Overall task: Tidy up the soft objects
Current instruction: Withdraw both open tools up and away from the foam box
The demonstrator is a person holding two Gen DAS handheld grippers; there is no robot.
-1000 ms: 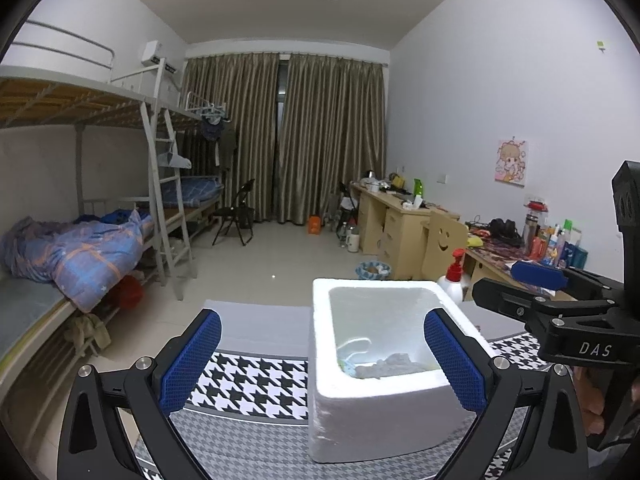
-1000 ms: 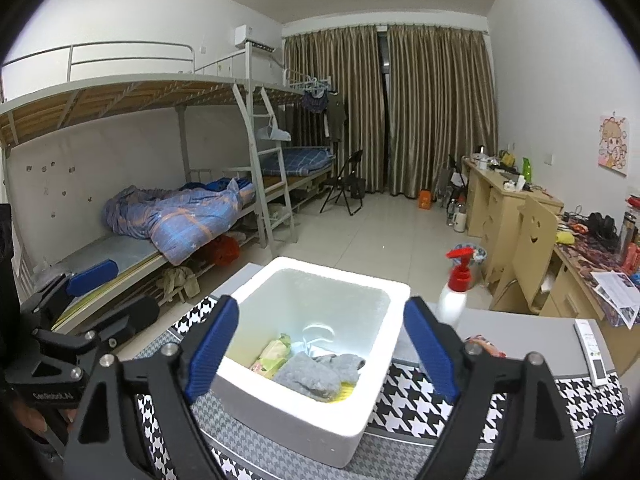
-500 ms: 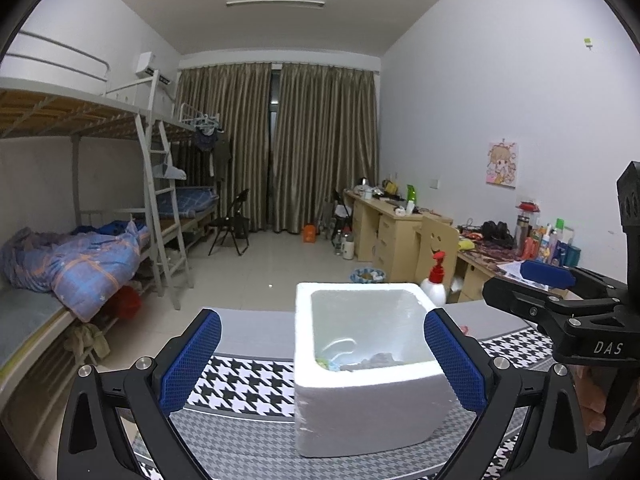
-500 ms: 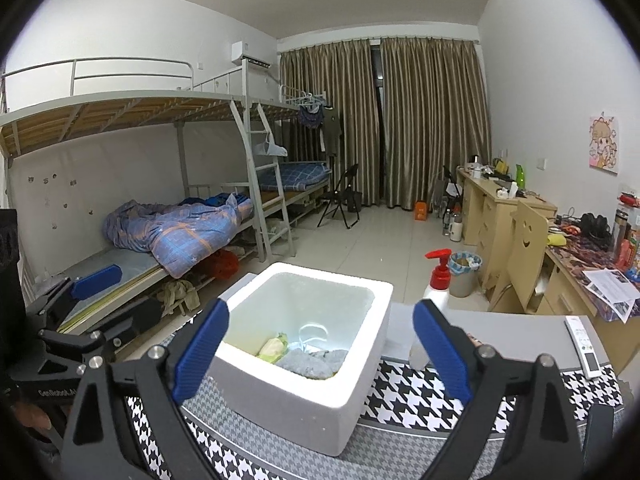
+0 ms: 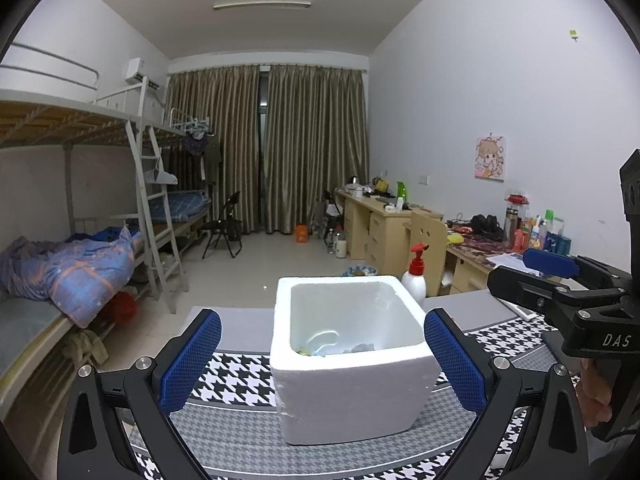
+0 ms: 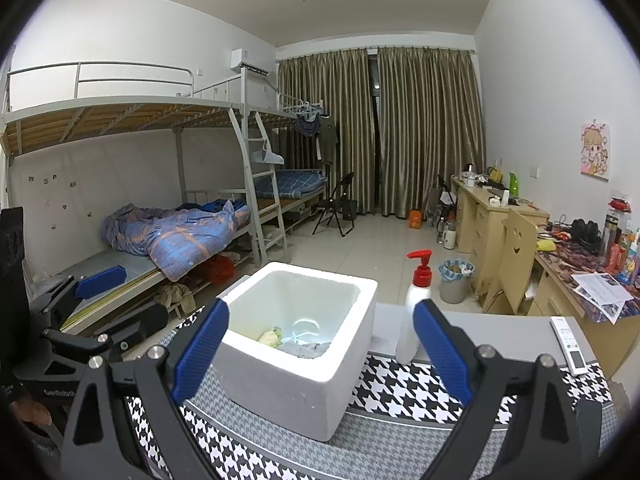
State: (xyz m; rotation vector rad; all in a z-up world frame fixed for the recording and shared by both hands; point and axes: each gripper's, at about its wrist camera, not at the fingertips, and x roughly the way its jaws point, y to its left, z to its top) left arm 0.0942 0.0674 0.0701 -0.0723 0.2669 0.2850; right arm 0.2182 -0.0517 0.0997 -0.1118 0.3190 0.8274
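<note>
Evidently the houndstooth mat [image 6: 400,384] carries the white foam box [image 6: 296,364], grey cloth [image 6: 304,348] and a pale soft toy [image 6: 271,335] inside. Left gripper [image 5: 322,364] and right gripper [image 6: 320,354] gape, empty; a careless sweep could topple the pump bottle [image 6: 414,312].

Dim ceiling-tube [image 5: 262,5] light, fisheye-warped edges

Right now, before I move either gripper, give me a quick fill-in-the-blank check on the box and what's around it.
1. The soft objects lie inside the white ____ box.
2. The pump bottle beside the box has a ____ top.
3. Both the left gripper and the right gripper are ____ and hold nothing.
4. The box stands on a black-and-white ____ patterned mat.

Missing words: foam; red; open; houndstooth
</note>
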